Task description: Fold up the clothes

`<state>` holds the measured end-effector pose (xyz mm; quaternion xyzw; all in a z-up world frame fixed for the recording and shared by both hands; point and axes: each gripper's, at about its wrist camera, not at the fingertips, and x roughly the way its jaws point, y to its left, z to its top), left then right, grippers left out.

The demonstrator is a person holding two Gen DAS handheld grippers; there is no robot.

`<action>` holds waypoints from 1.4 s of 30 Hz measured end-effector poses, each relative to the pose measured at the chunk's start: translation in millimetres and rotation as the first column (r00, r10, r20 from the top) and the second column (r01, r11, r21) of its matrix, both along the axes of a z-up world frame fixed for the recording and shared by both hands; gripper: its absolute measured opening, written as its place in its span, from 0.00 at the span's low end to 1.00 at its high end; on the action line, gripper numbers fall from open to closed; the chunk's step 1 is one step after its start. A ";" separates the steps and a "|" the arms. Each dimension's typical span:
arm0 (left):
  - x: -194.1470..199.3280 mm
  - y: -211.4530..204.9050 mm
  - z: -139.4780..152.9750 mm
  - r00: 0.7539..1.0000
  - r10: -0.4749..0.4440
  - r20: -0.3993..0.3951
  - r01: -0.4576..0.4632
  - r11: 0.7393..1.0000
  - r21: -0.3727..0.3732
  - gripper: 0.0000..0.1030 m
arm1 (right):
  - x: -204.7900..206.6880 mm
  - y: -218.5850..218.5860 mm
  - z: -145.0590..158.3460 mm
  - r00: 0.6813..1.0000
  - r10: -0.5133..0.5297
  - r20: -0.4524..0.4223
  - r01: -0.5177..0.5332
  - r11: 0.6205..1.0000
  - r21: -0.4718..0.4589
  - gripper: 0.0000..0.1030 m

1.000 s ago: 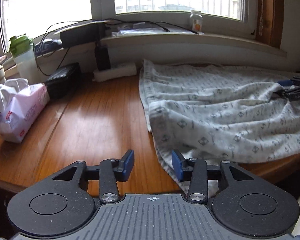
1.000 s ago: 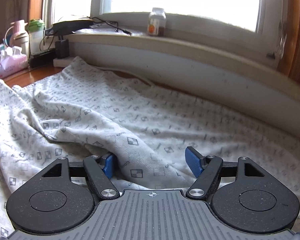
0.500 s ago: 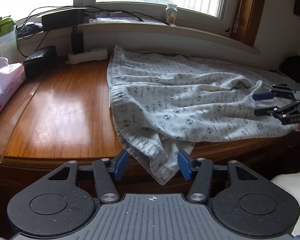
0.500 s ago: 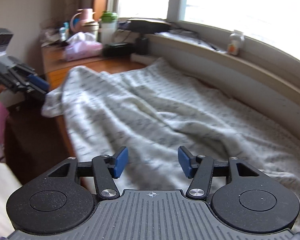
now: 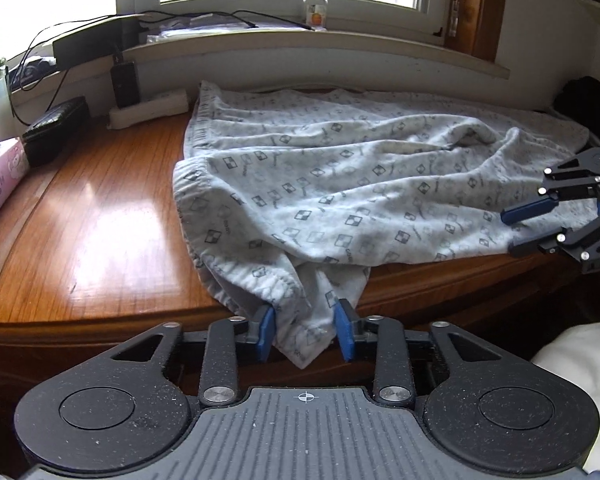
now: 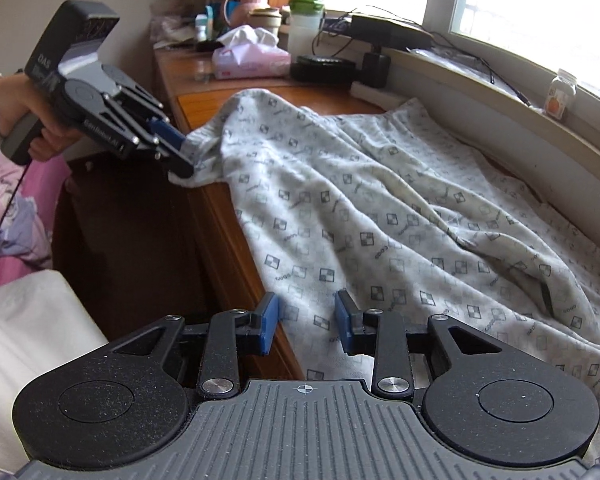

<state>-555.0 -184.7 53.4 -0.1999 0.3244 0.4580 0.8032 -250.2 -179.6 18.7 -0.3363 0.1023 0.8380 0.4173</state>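
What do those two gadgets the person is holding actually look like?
Both match: the left gripper and the right gripper have black speckled bodies with round discs, ribbed grey tops, black linkage arms with silver rivets and blue fingertip pads. The left one's block-shaped black housing bears white lettering, with a grey handle and a thin dark cord.

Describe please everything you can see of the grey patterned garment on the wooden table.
The grey patterned garment is soft, knit-looking cloth printed with small dark checkered squares and lettering, with a ribbed hem. It lies spread and wrinkled across the wooden table below the window sill, its near corner hanging over the table's front edge. The left gripper is closing with that hanging corner between its blue pads. The right gripper is closing over the garment's other end.
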 end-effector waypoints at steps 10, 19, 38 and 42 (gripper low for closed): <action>-24.6 6.9 15.5 0.999 0.008 -0.040 -0.006 0.999 0.041 0.05 | 5.0 3.3 9.2 0.997 0.004 -0.071 -0.006 0.999 -0.031 0.02; -74.1 -1.7 64.9 0.992 0.017 -0.124 -0.011 0.999 0.047 0.04 | 12.3 -16.3 46.7 0.958 0.099 -0.269 -0.135 0.983 -0.120 0.02; -23.9 19.6 57.8 0.990 -0.055 -0.131 0.058 0.998 0.020 0.27 | 29.2 -19.3 50.4 0.985 0.003 -0.171 -0.018 0.996 -0.084 0.31; -11.8 24.5 51.5 0.990 -0.085 -0.114 0.086 0.996 0.006 0.27 | 31.9 -19.7 48.1 0.986 -0.010 -0.164 -0.005 0.996 -0.090 0.31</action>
